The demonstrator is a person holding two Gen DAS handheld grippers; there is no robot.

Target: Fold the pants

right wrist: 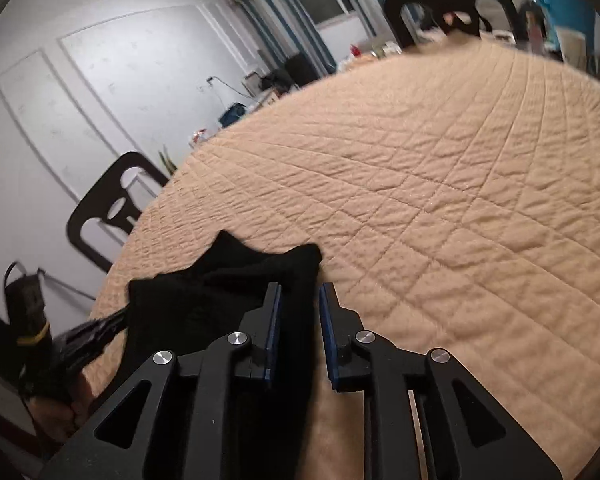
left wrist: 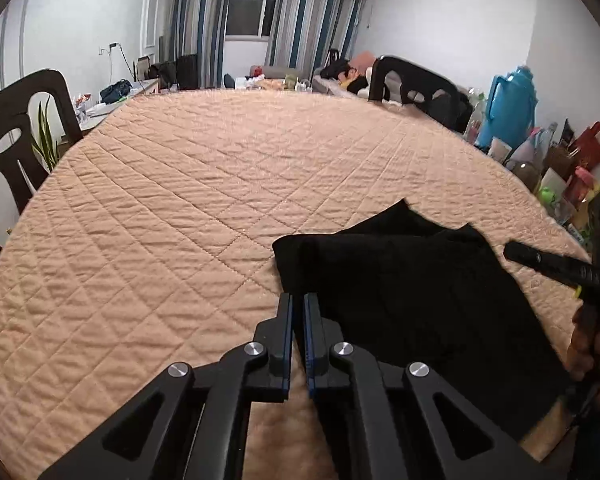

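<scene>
Black pants (left wrist: 400, 280) lie bunched on the peach quilted table cover (left wrist: 220, 200), at its near side. My left gripper (left wrist: 298, 300) is shut, its tips at the pants' left edge and pinching the cloth there. In the right wrist view the pants (right wrist: 220, 280) run up between the fingers of my right gripper (right wrist: 298, 292). Its jaws stand a little apart and the cloth fills the gap. The left gripper (right wrist: 120, 320) meets the pants' far edge in that view. The right gripper (left wrist: 510, 251) shows at the pants' right edge, with a hand (left wrist: 592, 344) behind it.
Dark chairs stand at the table's left (left wrist: 16, 136) and far right (left wrist: 412, 80). A blue thermos (left wrist: 508, 104) and several bottles and bags (left wrist: 560, 168) crowd the right side. The quilt (right wrist: 440, 200) stretches far beyond the pants.
</scene>
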